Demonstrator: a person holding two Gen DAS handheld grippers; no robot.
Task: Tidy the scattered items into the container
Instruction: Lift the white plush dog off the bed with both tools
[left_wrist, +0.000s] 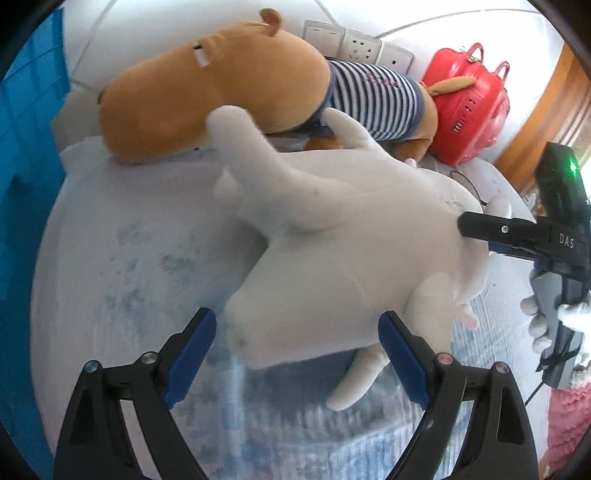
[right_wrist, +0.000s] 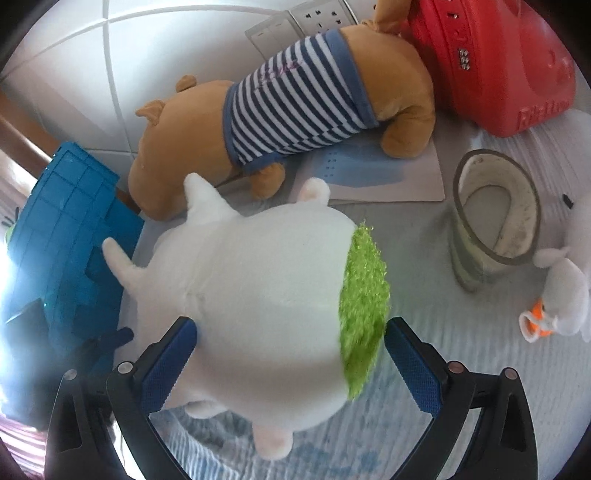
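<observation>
White plush toy (left_wrist: 343, 236) lay on its side on the pale blue bedspread (left_wrist: 122, 266), between both grippers, with a green fuzzy patch (right_wrist: 364, 306) on its body. Left gripper (left_wrist: 297, 360) stood with its jaws spread, straddling one end of the toy; the blue pads (left_wrist: 190, 356) showed no firm contact. Right gripper (right_wrist: 291, 363) had its jaws fully apart around the toy's rump, the left pad (right_wrist: 168, 363) touching or nearly touching the fabric, the other pad clear of it; no clamp was evident. A gloved hand (left_wrist: 543, 321) carried the right gripper. Blue plastic crate (right_wrist: 62, 254) sat just beside the toy. Brown plush animal (right_wrist: 280, 122) in a striped shirt lay behind it, near a red case (right_wrist: 491, 55). A clear cup (right_wrist: 495, 218) and a small white duck toy (right_wrist: 565, 291) lay well apart to the right.
</observation>
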